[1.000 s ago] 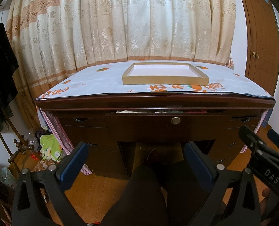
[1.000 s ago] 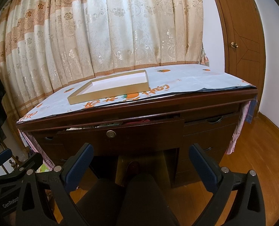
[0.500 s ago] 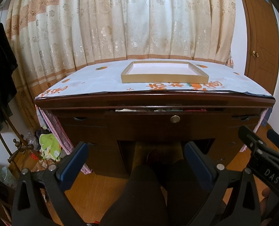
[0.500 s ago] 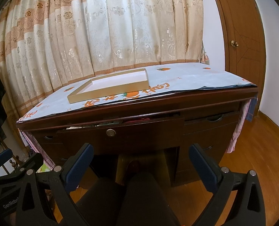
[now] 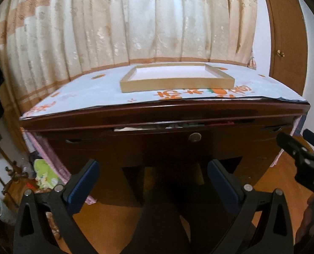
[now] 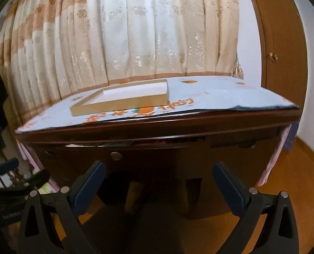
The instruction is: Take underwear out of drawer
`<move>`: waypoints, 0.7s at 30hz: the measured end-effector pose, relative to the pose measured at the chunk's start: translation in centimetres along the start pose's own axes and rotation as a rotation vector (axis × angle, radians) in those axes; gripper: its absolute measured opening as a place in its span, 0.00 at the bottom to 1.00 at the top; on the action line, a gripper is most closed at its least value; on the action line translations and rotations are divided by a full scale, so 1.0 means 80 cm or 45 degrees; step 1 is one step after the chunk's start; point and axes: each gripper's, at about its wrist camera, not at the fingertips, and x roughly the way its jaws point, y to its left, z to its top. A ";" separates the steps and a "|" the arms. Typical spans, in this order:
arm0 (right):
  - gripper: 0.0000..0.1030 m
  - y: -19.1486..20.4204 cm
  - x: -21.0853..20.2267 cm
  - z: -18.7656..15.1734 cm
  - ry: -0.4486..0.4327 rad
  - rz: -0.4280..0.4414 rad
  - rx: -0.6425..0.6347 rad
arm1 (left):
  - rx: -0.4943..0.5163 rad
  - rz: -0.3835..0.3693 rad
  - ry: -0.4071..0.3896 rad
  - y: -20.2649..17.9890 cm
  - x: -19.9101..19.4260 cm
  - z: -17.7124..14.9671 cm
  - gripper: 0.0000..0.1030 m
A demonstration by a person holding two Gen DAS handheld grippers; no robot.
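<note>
Dark wooden centre drawer (image 5: 190,146) stands barely ajar; folded fabric (image 5: 173,125) shows in the gap. Left gripper (image 5: 152,182) and right gripper (image 6: 158,183) both gape, empty. Nothing extracted.

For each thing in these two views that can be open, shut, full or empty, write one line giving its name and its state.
Middle drawer: open a crack, cloth showing in the gap.
Tray: empty, flat on the desk cloth.
Left gripper: open, holding nothing.
Right gripper: open, holding nothing.
Curtain: drawn shut.
Door: shut, as far as the view shows.
</note>
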 end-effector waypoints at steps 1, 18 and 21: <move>0.99 -0.003 0.008 0.002 0.007 -0.011 -0.014 | -0.008 -0.007 0.001 0.002 0.007 0.001 1.00; 0.99 -0.048 0.157 0.036 0.178 -0.128 0.040 | -0.018 0.109 0.003 0.016 0.129 0.053 1.00; 0.99 -0.058 0.173 0.033 0.212 -0.164 0.071 | -0.044 0.123 0.022 0.018 0.143 0.055 1.00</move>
